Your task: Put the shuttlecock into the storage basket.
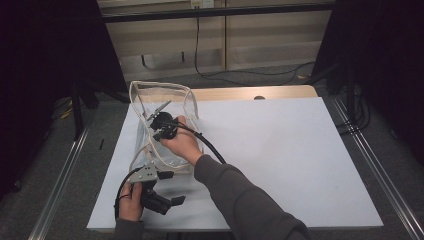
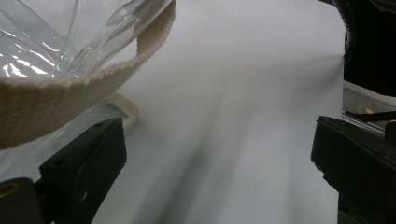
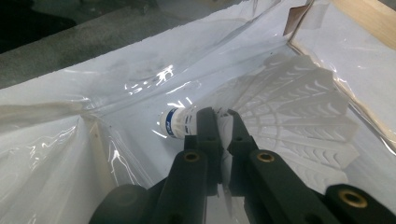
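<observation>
- The right gripper (image 3: 223, 114) has its jaws narrowed onto a white shuttlecock (image 3: 285, 107), gripping it where the skirt meets the cork, inside the clear plastic bag (image 1: 162, 125).
- The shuttlecock's long axis lies across the jaws: the blue-banded cork projects to the left of them and the feather skirt fans out to the right.
- The bag wall stands just ahead of and beside the jaws, so the likely next move is a release onto the bag floor.
- The left gripper (image 1: 167, 190) has its jaws set wide and empty; the bag's webbing strap (image 2: 70, 88) hangs just above and ahead of its left jaw, over the bench (image 1: 280, 150).
- The right hand (image 1: 182, 142) is the nearer hand to the shuttlecock.
- Count: one shuttlecock, one bag, two grippers.
</observation>
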The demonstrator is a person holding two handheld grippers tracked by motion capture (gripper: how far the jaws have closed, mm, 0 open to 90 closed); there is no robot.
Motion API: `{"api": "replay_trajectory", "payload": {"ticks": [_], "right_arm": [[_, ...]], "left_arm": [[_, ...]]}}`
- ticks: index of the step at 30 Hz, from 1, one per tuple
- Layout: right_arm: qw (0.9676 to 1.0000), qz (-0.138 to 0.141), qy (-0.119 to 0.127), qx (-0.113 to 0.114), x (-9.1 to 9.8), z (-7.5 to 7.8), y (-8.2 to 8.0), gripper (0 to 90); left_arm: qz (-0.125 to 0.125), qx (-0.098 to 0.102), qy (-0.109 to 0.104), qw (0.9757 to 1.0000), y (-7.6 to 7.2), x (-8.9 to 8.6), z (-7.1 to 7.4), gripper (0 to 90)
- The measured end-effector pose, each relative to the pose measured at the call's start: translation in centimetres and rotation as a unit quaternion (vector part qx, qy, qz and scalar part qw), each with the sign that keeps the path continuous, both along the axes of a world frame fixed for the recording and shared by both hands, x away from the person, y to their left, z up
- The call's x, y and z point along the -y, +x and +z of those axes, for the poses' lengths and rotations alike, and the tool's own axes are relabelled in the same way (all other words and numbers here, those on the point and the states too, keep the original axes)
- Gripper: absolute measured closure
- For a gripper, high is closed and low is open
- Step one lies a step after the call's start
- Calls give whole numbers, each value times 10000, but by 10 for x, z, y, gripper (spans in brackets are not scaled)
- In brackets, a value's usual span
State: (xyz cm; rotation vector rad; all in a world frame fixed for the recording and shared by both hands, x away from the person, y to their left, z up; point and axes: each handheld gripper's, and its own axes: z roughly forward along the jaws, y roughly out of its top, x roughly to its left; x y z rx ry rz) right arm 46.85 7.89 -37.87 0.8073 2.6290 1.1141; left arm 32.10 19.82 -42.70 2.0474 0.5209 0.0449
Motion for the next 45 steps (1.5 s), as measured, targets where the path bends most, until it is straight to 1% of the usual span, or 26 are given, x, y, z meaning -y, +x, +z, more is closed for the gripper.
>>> {"api": "replay_trajectory", "payload": {"ticks": [5,10,12,13,14,15,16,17,19,21,22,23,24,25,27,28,30,32,34,39,40,42,45], "right_arm": [[10000,-11,-25,-9,-2,-1,-1,876],[10000,27,-34,-46,-2,-2,0,871],[9999,55,-17,-84,-2,-3,0,842],[9999,62,0,-97,-2,-3,0,777],[10000,11,12,-86,-1,-2,1,722],[10000,-49,21,-81,-1,-3,1,643],[9999,-98,34,-120,0,-3,2,531],[9997,-128,29,-198,0,-3,3,480],[9995,-173,66,-238,2,-2,4,466],[9995,-180,93,-254,3,0,5,360],[9994,-248,62,-243,3,2,5,324],[9994,-288,45,-177,4,3,5,302],[9994,-300,38,-194,4,4,6,297],[9993,-307,16,-226,6,4,7,270],[9988,-429,-9,-218,8,6,7,230],[9988,-441,-22,-205,9,7,7,220],[9986,-510,-56,-98,10,11,6,193],[9984,-558,-97,-43,12,16,6,185],[9979,-633,-124,30,16,20,6,183],[9984,-569,-45,-15,21,28,3,184],[9985,-555,-28,25,21,30,2,181],[9985,-540,48,26,22,34,0,181],[9986,-530,55,73,23,39,-2,184]], "left_arm": [[7,-7,-40,10000,0,0,0,35],[2,-10,-21,10000,0,0,0,35],[2,-7,-20,10000,0,0,0,35],[7,-6,-20,10000,0,0,0,35],[3,-6,-20,10000,0,0,0,35],[-4,-2,-20,10000,0,0,0,35],[13,-1,-17,10000,0,0,0,35],[3,4,1,10000,0,0,0,35],[-5,7,-6,10000,0,0,0,35],[4,9,7,10000,0,0,0,35],[3,6,2,10000,0,0,0,35],[5,6,7,10000,0,0,0,35],[-3,8,13,10000,0,0,0,35],[-9,6,3,10000,0,1,0,35],[-26,17,16,10000,0,1,0,35],[-11,8,14,10000,0,1,0,35],[-6,1,-8,10000,0,1,0,35],[-7,3,-22,10000,0,2,0,35],[-16,11,15,10000,0,1,0,35],[-2,9,-20,10000,0,2,0,35],[-1,7,-7,10000,0,2,0,35],[-5,19,-3,10000,0,2,1,35],[9,-1,-38,10000,-1,3,1,35]]}}
